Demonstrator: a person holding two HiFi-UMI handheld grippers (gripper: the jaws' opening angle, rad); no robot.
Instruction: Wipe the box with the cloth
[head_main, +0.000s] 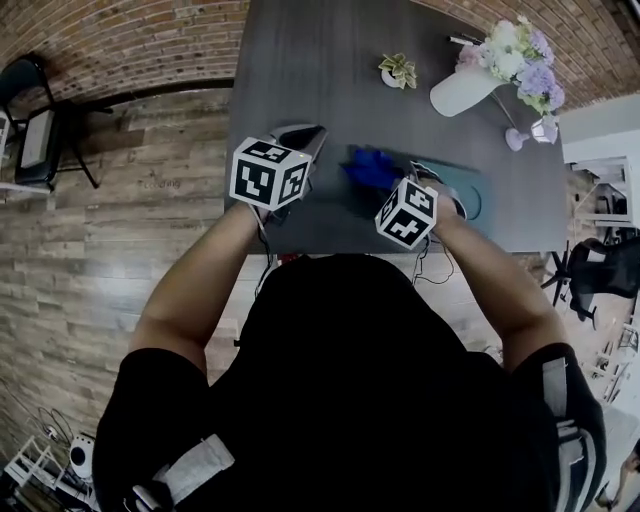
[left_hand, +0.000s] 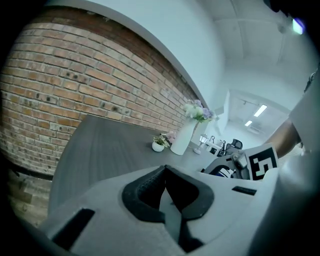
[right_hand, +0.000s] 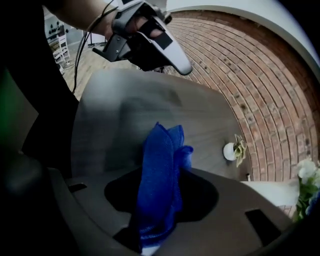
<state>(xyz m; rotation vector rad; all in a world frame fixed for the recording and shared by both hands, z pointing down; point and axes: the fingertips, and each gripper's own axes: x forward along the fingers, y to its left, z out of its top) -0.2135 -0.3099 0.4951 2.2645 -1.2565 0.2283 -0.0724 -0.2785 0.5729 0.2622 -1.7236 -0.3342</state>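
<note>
Broad dark grey wood-grain table, butted against a red brick wall. On its near right part, a flat teal rectangular box, lying just under and beyond the right gripper. Probably light and stiff, and likely to skid on the smooth top under a sideways stroke, so best pinned at a free edge or corner with the empty tool. Further back, a white ceramic vase of pale flowers, well apart from the box. Left gripper hanging above the table to the left of the box, tongs pressed together on nothing. Right gripper pinching a blue microfibre cloth, its folds standing up past the tips. Soft, limp and light by the look of it. Gripped at one bunched end, with the rest free to drape and flatten on the lid. Held over or just beside the box's left end, contact not clear, so wiping judged barely started at most. Smallest, a little green plant in a round white pot, near the vase.
</note>
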